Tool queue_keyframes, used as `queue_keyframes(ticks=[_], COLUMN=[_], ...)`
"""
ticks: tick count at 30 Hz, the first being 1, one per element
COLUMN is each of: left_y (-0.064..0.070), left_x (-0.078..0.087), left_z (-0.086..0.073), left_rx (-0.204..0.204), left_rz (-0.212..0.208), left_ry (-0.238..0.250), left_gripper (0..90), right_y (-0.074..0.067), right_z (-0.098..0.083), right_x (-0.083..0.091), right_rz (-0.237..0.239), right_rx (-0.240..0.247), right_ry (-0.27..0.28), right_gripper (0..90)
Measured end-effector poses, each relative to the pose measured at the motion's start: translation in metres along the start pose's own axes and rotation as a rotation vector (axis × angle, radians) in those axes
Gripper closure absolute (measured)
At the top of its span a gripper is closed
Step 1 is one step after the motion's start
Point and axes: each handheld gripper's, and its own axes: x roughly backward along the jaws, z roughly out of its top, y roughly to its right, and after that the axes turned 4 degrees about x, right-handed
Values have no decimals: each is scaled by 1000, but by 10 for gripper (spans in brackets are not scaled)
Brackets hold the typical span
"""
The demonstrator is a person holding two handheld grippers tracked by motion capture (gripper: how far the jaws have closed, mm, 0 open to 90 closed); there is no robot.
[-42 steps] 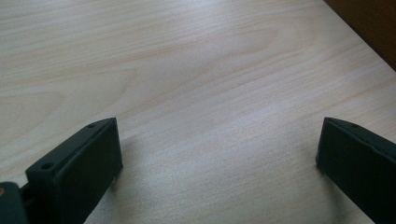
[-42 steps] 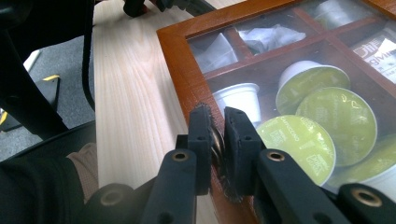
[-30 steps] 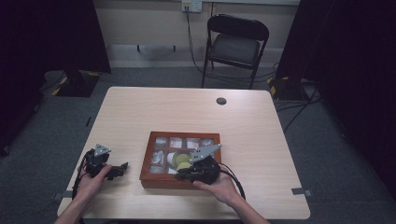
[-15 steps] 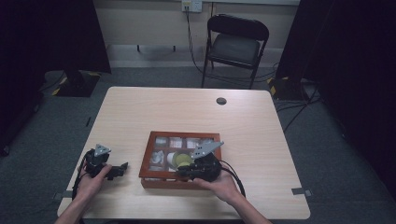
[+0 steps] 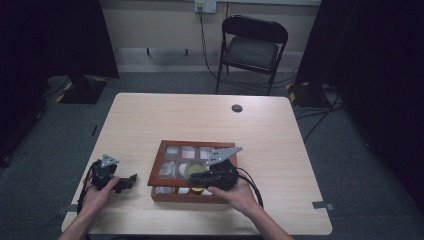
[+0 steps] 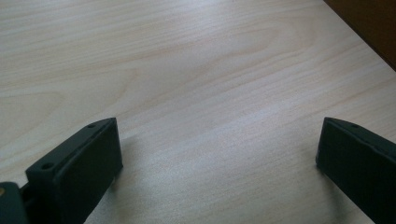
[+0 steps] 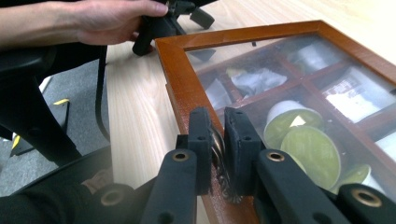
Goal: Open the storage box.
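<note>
We see a pale wooden table [image 5: 150, 120] on grey carpet [image 5: 370, 165], a black folding chair [image 5: 253, 47] by the cream wall [image 5: 160, 22], dark curtains [image 5: 50, 35] either side.

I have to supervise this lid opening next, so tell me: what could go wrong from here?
The right gripper pinches only the small metal latch on the wooden box front edge; that narrow hold may slip off when lifted. The left gripper rests open on the table, beside the box and not bracing it, so the whole box might tip or slide. The glass lid could drop back onto the green pods if the grip fails.
</note>
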Motion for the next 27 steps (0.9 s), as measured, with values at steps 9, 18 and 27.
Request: queue_keyframes(ticks=[9,18,27], left_y=[0,0,0], left_x=[0,0,0], left_z=[0,0,0], left_rx=[-1,-1,0], left_rz=[3,1,2], left_ry=[0,0,0], left_gripper=[0,0,0], right_y=[2,2,4], right_z=[6,10,15], right_x=[4,6,10], right_rz=[-2,-11,-16], right_rx=[-4,-23,-26], right_ry=[12,2,13], right_gripper=[814,812,812])
